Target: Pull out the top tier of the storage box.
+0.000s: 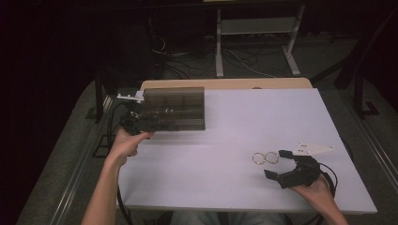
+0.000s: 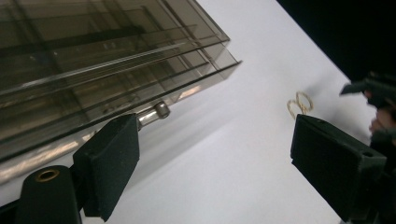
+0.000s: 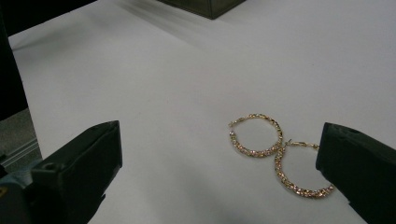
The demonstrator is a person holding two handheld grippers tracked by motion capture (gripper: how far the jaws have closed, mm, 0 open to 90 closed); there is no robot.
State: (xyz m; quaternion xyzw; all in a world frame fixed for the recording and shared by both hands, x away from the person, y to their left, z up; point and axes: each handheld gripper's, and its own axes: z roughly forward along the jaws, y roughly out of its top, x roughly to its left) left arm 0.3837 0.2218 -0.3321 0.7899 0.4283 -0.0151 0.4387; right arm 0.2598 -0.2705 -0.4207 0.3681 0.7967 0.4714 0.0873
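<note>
Earrings [image 3: 275, 151] lie beside right gripper's [image 3: 219, 177] spread fingers [image 3: 359, 172].

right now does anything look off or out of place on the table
Nothing stands out. The smoky box sits flat at the far left, and two hoop earrings lie touching on the bare table, intact.

Bare tabletop [image 1: 225, 136] mid-table, smoky box [image 1: 176, 108] blocking far-left, earrings [image 1: 265, 158] near right

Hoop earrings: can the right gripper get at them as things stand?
Probably yes. The right gripper is open just beside the earrings, and they lie on bare table with nothing between or on top.
</note>
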